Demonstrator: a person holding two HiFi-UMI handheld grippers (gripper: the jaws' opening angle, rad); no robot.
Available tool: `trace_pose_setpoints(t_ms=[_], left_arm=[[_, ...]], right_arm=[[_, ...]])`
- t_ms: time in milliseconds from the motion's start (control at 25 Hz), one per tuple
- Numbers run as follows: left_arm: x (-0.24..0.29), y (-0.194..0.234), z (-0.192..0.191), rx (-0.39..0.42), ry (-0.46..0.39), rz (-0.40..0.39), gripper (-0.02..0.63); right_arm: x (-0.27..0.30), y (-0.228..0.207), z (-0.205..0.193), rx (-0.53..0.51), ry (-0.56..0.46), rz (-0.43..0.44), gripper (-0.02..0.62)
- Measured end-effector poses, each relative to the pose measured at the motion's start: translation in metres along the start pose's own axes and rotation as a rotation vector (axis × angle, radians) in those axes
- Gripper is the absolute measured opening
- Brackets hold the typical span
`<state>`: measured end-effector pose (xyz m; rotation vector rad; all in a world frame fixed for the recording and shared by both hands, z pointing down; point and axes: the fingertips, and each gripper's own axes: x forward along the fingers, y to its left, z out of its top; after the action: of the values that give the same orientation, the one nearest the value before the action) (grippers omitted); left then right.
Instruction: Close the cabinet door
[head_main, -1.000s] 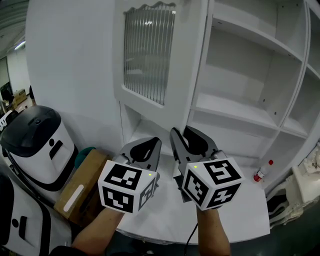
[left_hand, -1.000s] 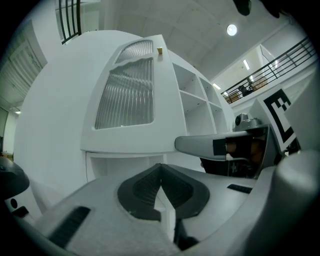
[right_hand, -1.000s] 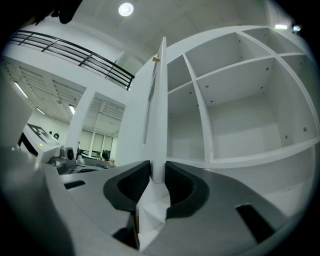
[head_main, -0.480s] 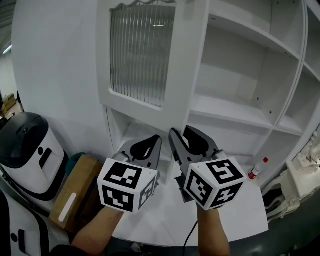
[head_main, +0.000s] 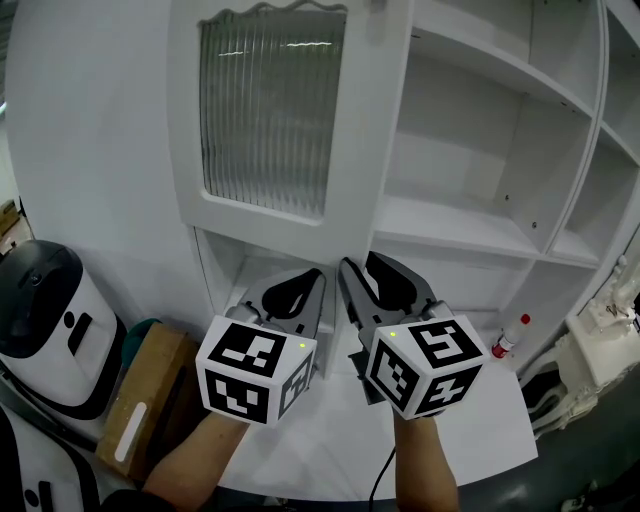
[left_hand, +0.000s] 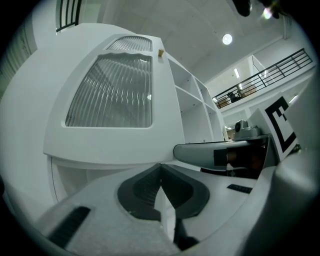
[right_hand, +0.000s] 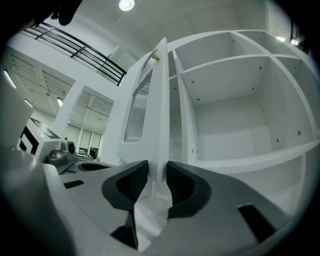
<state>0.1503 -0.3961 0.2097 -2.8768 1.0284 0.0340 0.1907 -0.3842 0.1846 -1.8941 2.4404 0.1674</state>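
Observation:
The white cabinet door (head_main: 262, 214) with a ribbed glass pane (head_main: 266, 108) stands swung out in front of the open shelves (head_main: 470, 225). A small tan knob (right_hand: 155, 57) sits near its top edge. My right gripper (head_main: 360, 260) is at the door's lower corner. In the right gripper view the door's edge (right_hand: 160, 125) stands between the jaws of my right gripper (right_hand: 157, 170), which are opening and no longer pinch it. My left gripper (head_main: 316, 277) is close beside it on the left, under the door's bottom rail (left_hand: 115, 147). The left gripper (left_hand: 161, 172) is shut with nothing in it.
A white countertop (head_main: 480, 425) lies under both grippers, with a small white bottle with a red cap (head_main: 508, 338) at its right. A black-and-white machine (head_main: 45, 315) and a cardboard box (head_main: 150, 385) stand low at the left. A railing and ceiling lamps (left_hand: 227, 39) show behind.
In the head view the door now looks broader and reaches further left, and the machine at the left has slid toward the picture's edge. Both grippers stay side by side under the door.

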Motion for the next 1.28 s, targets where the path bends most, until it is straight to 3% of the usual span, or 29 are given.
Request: trace_pose_setpoints(t_ms=[1280], left_arm=[[0.038, 0.020, -0.004, -0.002, 0.003, -0.068, 0.012]], right_arm=[[0.044, -0.047, -0.006, -0.036, 0.002, -0.173, 0.133]])
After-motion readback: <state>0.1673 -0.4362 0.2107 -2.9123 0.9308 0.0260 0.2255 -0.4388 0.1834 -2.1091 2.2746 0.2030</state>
